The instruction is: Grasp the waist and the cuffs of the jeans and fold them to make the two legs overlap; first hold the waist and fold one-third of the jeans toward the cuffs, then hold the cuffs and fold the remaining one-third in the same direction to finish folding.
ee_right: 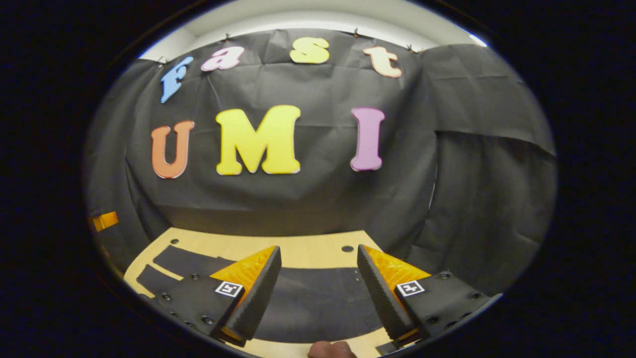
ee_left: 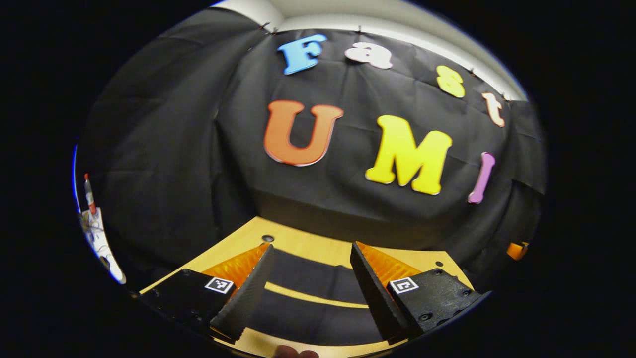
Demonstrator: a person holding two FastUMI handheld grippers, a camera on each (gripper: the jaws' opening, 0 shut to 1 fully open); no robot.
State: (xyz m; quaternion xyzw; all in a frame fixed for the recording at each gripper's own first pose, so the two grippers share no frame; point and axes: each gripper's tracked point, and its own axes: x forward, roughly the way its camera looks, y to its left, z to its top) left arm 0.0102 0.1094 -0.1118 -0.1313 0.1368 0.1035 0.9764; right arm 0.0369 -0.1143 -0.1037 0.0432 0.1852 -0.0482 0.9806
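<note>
Dark jeans lie flat on a light wooden table point(ee_left: 308, 246). In the left gripper view the two legs point(ee_left: 310, 278) run side by side with a strip of table between them. My left gripper point(ee_left: 310, 263) hovers open above them, nothing between its fingers. In the right gripper view the wide waist end point(ee_right: 318, 303) spreads under my right gripper point(ee_right: 318, 266), which is open and holds nothing. The legs and cuffs point(ee_right: 169, 268) stretch away to the left in that view.
The table point(ee_right: 308, 251) ends at the black cloth wall close behind the jeans. Small round holes point(ee_right: 347, 248) dot the tabletop. A fingertip point(ee_right: 330, 349) shows at the bottom edge. White clutter with a red-capped item point(ee_left: 92, 209) stands far left.
</note>
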